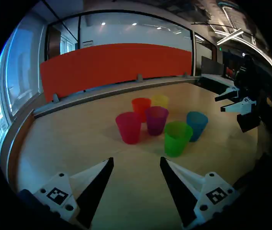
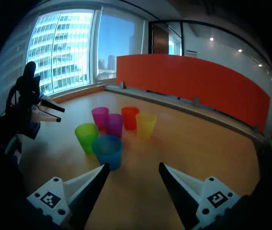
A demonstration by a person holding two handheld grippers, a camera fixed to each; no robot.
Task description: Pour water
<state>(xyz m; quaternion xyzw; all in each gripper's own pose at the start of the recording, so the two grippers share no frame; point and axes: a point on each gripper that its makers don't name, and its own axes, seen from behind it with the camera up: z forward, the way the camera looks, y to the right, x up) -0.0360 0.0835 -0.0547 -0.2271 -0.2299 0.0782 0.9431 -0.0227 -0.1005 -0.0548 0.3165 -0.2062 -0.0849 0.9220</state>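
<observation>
Several plastic cups stand upright in a cluster on a wooden table [image 1: 97, 115]: a pink cup [image 1: 128, 127], a purple cup [image 1: 156, 120], a green cup [image 1: 177, 138], a blue cup [image 1: 196, 125], an orange cup [image 1: 141, 108] and a yellow cup [image 1: 160, 101]. My left gripper [image 1: 136, 161] is open, short of the cluster, with nothing between its fingers. My right gripper [image 2: 133, 167] is open too, with the blue cup [image 2: 107, 151] just beyond its left fingertip. The green cup [image 2: 86, 137], purple cup [image 2: 114, 125], pink cup [image 2: 100, 117], orange cup [image 2: 130, 117] and yellow cup [image 2: 146, 124] stand behind it. The right gripper [image 1: 228, 102] appears at the right of the left gripper view, open.
A long orange partition [image 1: 117, 67] runs along the far edge of the table, orange partition [image 2: 197, 84] also in the right gripper view. Large windows [image 2: 63, 50] lie beyond the table. The left gripper [image 2: 53, 113] and the dark hand holding it sit at the left of the right gripper view.
</observation>
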